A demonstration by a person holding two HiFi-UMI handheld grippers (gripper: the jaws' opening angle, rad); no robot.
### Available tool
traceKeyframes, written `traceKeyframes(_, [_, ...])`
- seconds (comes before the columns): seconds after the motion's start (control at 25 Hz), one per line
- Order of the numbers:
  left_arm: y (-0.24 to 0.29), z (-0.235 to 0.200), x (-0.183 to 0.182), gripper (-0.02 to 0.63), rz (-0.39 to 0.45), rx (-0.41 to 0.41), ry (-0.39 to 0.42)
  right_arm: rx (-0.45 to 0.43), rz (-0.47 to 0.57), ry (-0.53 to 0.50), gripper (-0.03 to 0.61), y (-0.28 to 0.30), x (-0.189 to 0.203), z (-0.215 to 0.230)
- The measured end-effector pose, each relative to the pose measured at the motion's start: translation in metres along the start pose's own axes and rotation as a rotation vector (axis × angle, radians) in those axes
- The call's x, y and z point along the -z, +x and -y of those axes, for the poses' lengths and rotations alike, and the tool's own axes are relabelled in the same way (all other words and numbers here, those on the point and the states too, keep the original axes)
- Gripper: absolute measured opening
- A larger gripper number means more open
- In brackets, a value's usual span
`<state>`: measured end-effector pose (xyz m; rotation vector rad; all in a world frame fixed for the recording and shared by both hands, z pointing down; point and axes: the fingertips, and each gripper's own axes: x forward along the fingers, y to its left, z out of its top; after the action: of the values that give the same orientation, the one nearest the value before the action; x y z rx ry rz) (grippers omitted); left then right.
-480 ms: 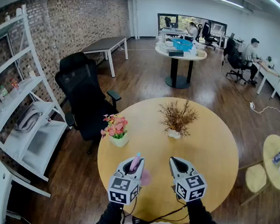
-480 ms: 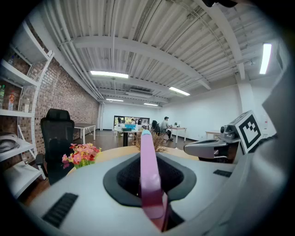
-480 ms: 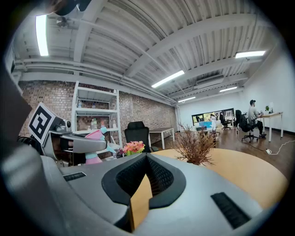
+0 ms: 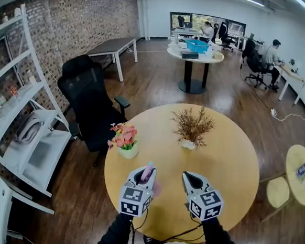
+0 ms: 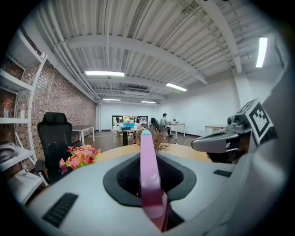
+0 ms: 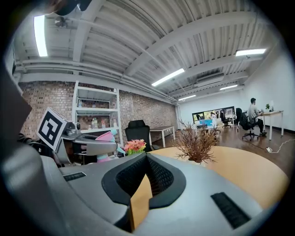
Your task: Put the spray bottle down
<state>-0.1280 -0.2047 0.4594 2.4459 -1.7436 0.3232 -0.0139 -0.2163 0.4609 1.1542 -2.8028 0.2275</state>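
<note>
I am holding both claws over the near part of the round wooden table point(image 4: 233, 162). My right gripper point(image 4: 189, 177) is carrying nothing, its jaws pressed together. My left gripper point(image 4: 147, 172) is clamping the pink spray bottle point(image 5: 148, 170) between part-closed jaws, above the tabletop

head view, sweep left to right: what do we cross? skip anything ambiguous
white shelf → black office chair → pink flowers → left gripper holding the pink spray bottle → right gripper → small round side table. Dried plant left out: it overlaps the right gripper.
</note>
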Motion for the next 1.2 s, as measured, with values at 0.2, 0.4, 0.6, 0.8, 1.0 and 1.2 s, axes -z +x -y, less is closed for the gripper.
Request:
traceKeyframes(0.2, [0.037,-0.01,0.003,0.084,0.0,0.02,0.065,-0.004,-0.017,0.004,-0.015,0.003,0.009,0.002])
traceKeyframes(0.4, [0.087,-0.016,0.012,0.084,0.003,0.032,0.117,0.012,-0.032,0.011,-0.015,0.004,0.016,0.011])
traceKeyframes(0.6, [0.126,-0.017,0.025,0.086,-0.004,0.043,0.147,0.034,-0.052,0.017,-0.015,0.001,0.024,0.021])
traceKeyframes(0.8, [0.153,-0.017,0.034,0.086,-0.005,0.039,0.142,0.049,-0.076,0.013,-0.015,0.0,0.031,0.03])
traceKeyframes(1.0, [0.173,-0.021,0.045,0.086,-0.021,0.036,0.139,0.06,-0.089,0.006,-0.015,0.001,0.034,0.037])
traceKeyframes(1.2, [0.183,-0.023,0.049,0.086,-0.017,0.02,0.13,0.07,-0.099,0.001,-0.015,-0.001,0.039,0.047])
